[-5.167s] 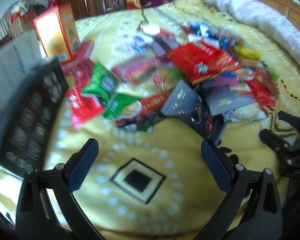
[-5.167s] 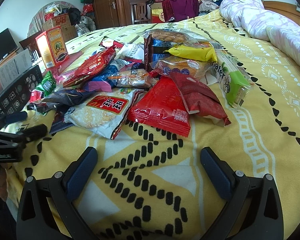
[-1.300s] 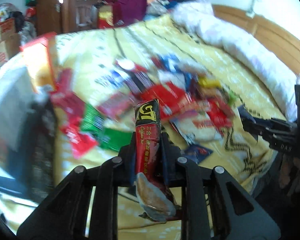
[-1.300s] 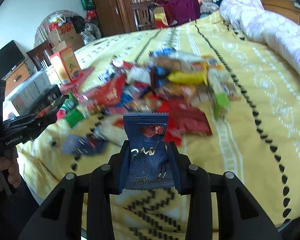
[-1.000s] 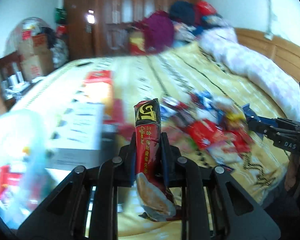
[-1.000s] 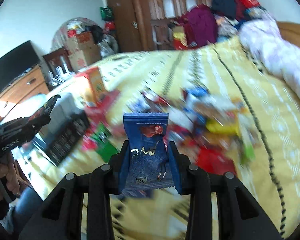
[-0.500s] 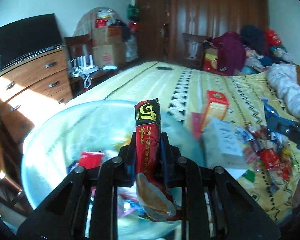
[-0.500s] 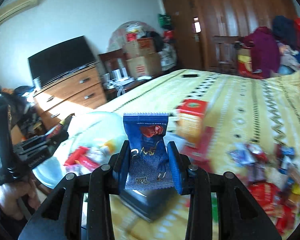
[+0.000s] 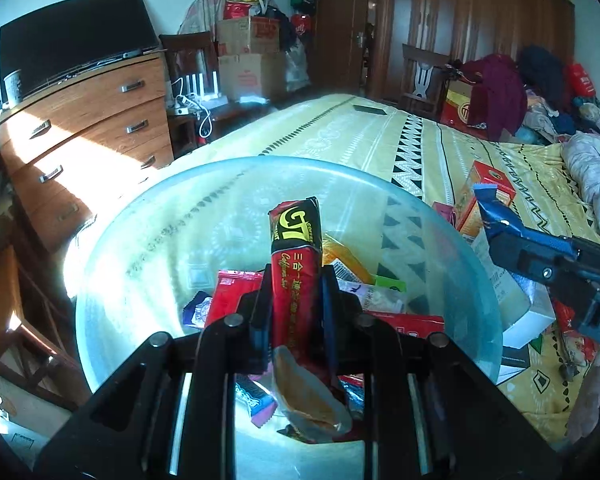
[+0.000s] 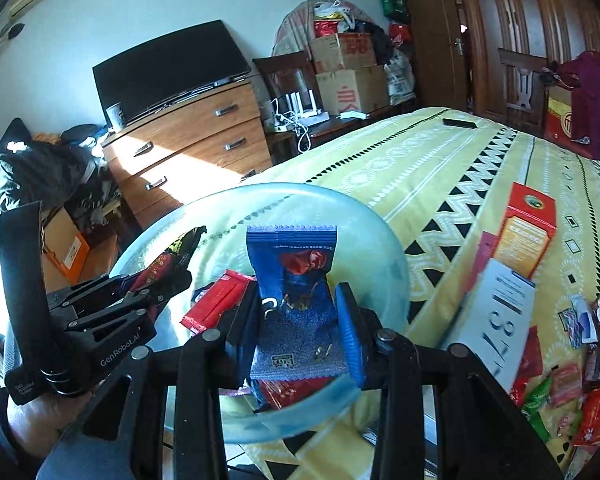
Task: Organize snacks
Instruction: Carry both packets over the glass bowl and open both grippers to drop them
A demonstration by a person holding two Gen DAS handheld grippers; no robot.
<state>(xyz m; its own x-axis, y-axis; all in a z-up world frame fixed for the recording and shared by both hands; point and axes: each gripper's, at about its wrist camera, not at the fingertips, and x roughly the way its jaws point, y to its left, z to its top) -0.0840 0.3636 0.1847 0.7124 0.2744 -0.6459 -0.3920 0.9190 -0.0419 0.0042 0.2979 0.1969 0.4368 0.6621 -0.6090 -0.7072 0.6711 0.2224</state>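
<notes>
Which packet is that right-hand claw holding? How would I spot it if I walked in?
Start at the yellow patterned bed and find the big translucent blue bin at its edge, near the wooden dresser. Above the bin, the right gripper clamps a dark blue packet upright. It is flat and wide with a red picture, unlike the slim red and black GT stick in the left gripper.

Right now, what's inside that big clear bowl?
Inside the clear bowl: a red packet, an orange wrapper and other wrappers. Both grippers and their packets cover the rest.
</notes>
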